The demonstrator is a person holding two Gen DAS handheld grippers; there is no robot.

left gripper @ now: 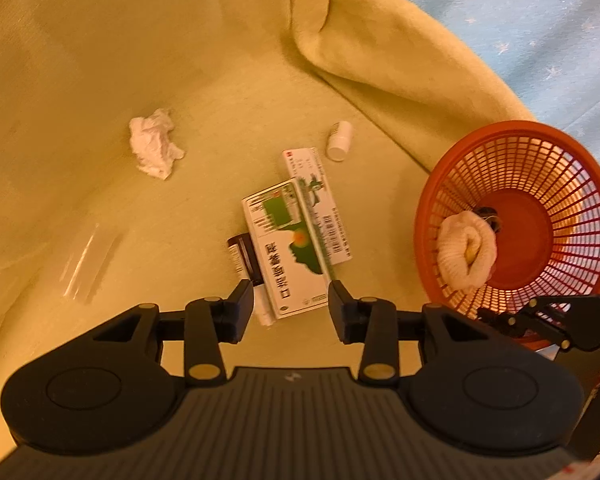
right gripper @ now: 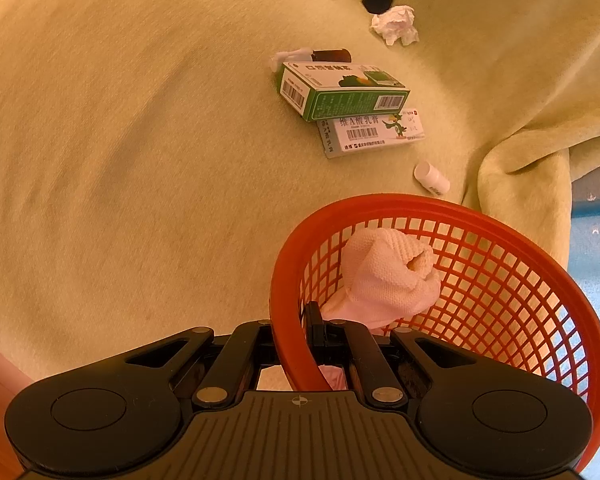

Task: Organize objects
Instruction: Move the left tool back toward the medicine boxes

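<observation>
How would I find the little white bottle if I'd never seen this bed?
Start at the round orange plastic basket on the yellow-green blanket. Just beyond its rim lies a small white plastic bottle, tipped on its side. Unlike the flat medicine boxes nearby, it is round and plain.

1. The left gripper (left gripper: pixel 291 298) hangs with its jaws spread wide, nothing between the fingertips, which point toward 12 o'clock in its own view.
2. The right gripper (right gripper: pixel 290 334) has its jaws drawn close, one finger on either side of a thin wall.
3. From the left wrist view, the right gripper (left gripper: pixel 496 318) sits at about 3 o'clock.
</observation>
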